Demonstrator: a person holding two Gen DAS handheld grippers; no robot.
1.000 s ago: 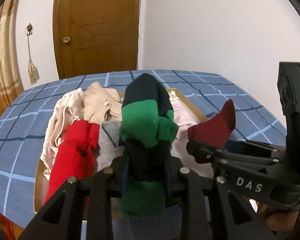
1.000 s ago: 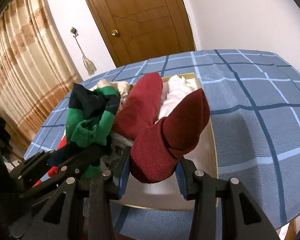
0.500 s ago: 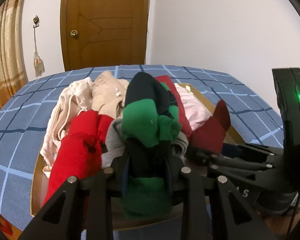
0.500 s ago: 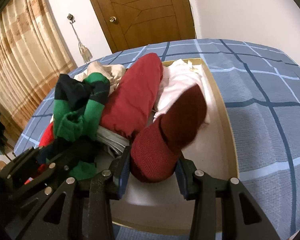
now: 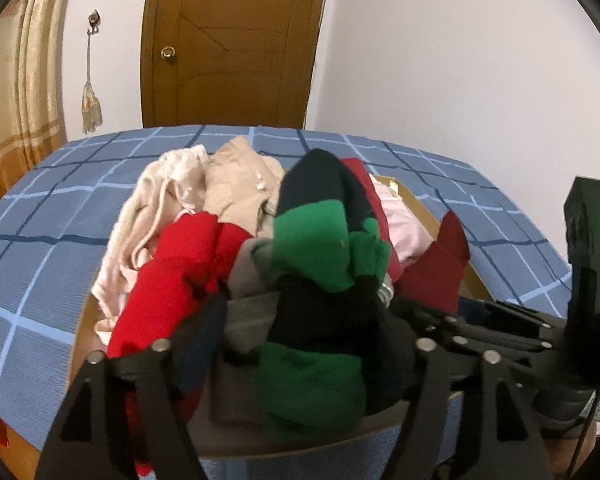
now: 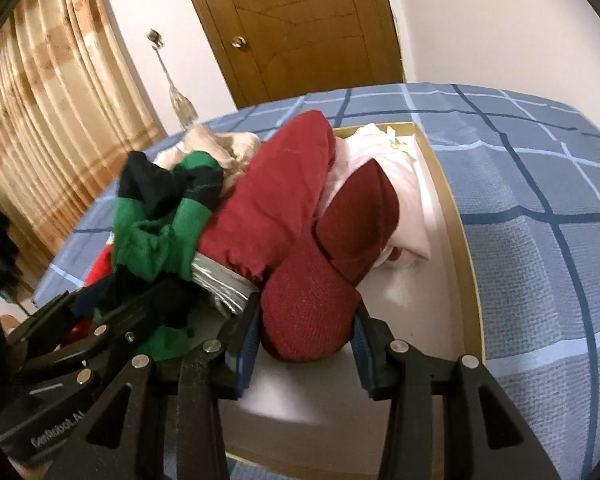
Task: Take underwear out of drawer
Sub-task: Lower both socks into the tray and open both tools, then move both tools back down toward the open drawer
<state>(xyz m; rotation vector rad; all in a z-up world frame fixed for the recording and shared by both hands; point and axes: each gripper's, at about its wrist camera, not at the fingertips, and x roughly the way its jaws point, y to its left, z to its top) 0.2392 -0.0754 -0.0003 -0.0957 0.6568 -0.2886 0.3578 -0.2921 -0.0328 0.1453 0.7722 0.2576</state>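
Just let go on the left gripper (image 5: 296,344), fingers spread off the green-and-black roll (image 5: 320,248) now resting in the drawer (image 6: 456,216), right gripper (image 6: 306,344) clenched on the dark red roll (image 6: 332,272), so apparently nothing out yet.

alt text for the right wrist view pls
The right gripper is shut on a dark red knitted bundle over a shallow drawer of mixed clothes on a blue checked bedspread. The left gripper reaches in beside a green-and-black garment.
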